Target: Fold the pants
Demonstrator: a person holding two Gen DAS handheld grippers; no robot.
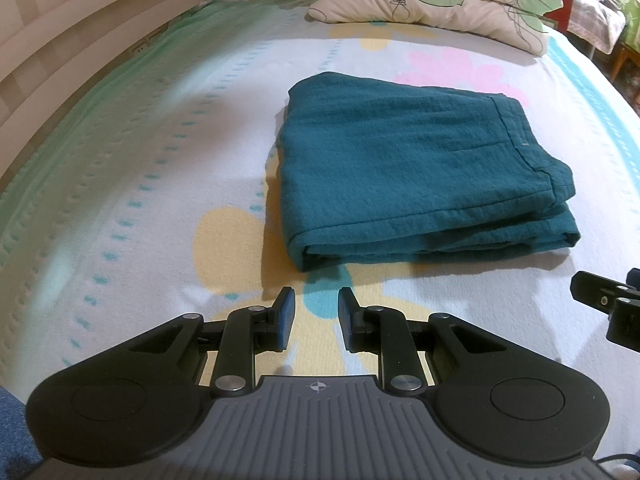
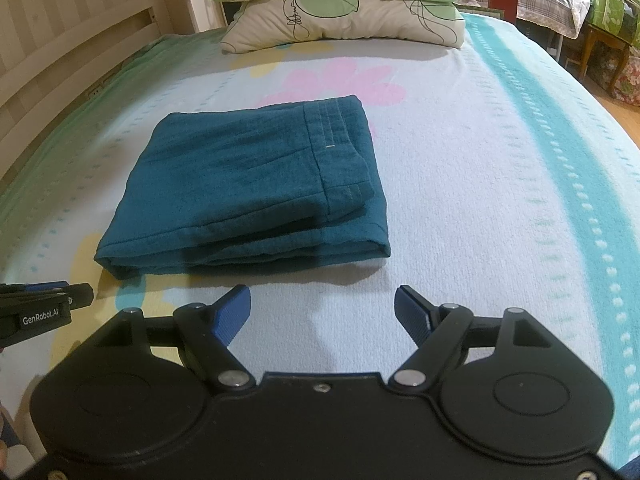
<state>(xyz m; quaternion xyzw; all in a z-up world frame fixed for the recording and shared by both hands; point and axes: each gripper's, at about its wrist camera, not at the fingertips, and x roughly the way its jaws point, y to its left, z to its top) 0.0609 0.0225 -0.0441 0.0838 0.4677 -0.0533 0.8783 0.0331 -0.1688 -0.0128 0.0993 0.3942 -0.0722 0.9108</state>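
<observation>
Pants [image 1: 404,168] lie folded into a compact teal stack mid-bed [image 1: 160,160], at twelve o'clock from both tools. I see my left tool [image 1: 316,316] narrowly parted, grasping nothing; right tool [image 2: 322,312] spread wide, empty. Folding looks finished to me.

Folded teal pants [image 2: 244,188] beyond open right claw [image 2: 322,312].

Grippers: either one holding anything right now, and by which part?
Nothing is held. The left gripper and the right gripper both have empty gaps between their pads, the right's wider, and hover short of the folded teal pants on the bed.
</observation>
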